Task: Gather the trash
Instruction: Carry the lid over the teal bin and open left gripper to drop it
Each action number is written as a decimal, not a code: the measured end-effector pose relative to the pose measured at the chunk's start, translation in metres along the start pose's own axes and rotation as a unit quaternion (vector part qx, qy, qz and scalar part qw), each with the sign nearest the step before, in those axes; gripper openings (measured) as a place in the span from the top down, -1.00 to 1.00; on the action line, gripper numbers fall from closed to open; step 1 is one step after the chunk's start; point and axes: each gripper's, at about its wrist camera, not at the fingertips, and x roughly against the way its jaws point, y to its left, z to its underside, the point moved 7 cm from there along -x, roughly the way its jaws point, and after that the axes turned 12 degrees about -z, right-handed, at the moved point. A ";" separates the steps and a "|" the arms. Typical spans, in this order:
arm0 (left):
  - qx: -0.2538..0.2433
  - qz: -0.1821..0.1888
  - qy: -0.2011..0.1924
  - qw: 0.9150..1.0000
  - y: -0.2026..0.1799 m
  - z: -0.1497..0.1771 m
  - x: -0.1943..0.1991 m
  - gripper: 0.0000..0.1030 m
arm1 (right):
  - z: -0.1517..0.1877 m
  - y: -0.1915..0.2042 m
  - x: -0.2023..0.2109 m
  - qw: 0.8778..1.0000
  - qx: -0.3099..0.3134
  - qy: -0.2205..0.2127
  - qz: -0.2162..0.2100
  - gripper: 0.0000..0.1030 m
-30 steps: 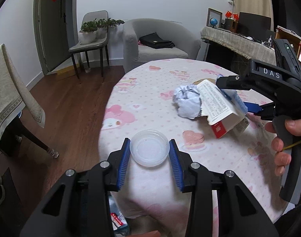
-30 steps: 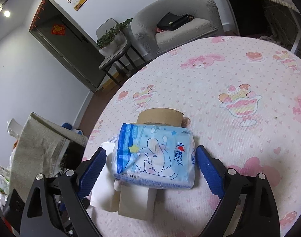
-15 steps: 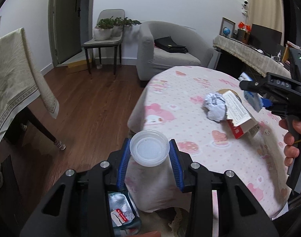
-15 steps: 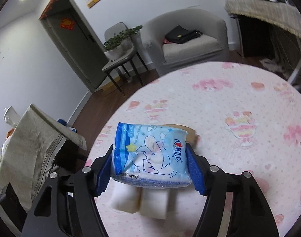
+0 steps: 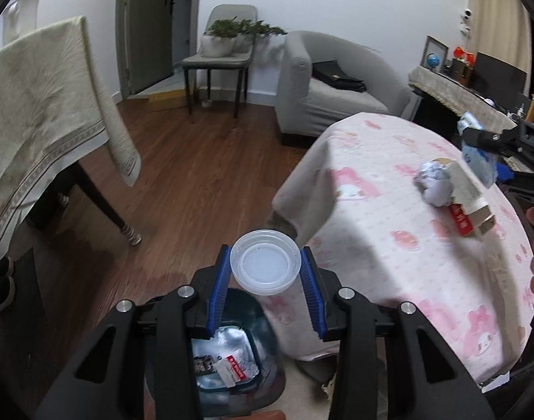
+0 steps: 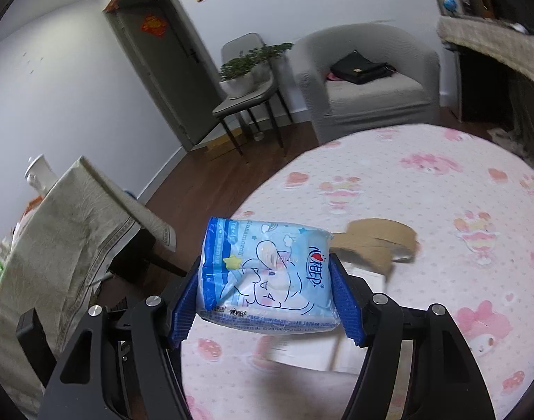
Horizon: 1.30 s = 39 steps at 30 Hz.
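My left gripper (image 5: 265, 276) is shut on a clear plastic lid (image 5: 265, 262) and holds it in the air off the table's left edge, above a dark trash bin (image 5: 228, 364) with wrappers inside. My right gripper (image 6: 267, 290) is shut on a blue tissue pack (image 6: 267, 280), lifted above the table; it also shows at the right of the left wrist view (image 5: 480, 168). On the pink tablecloth (image 5: 389, 245) lie a crumpled paper ball (image 5: 435, 185), a red and white carton (image 5: 470, 206) and a brown cardboard roll (image 6: 375, 245).
A cloth-draped table (image 5: 39, 122) stands to the left over the wooden floor (image 5: 196, 182). A grey armchair (image 5: 323, 94) with a black bag and a chair with potted plants (image 5: 228, 45) stand at the far wall.
My left gripper carried the lid off the table's edge to above the bin. My right gripper closed on the tissue pack and lifted it higher above the table.
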 end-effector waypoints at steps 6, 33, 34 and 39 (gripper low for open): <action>0.019 -0.021 0.026 0.999 0.031 0.013 -0.014 0.18 | 0.007 0.038 -0.017 0.998 0.051 0.019 -0.011 -0.33; 0.053 -0.059 0.163 0.983 0.111 0.097 -0.065 0.18 | 0.080 0.146 -0.108 0.977 0.137 0.144 -0.081 -0.33; 0.054 -0.059 0.171 0.982 0.111 0.101 -0.067 0.18 | 0.081 0.148 -0.110 0.976 0.138 0.147 -0.082 -0.33; 0.055 -0.044 0.201 0.977 0.110 0.121 -0.073 0.18 | 0.091 0.153 -0.123 0.972 0.141 0.166 -0.084 -0.33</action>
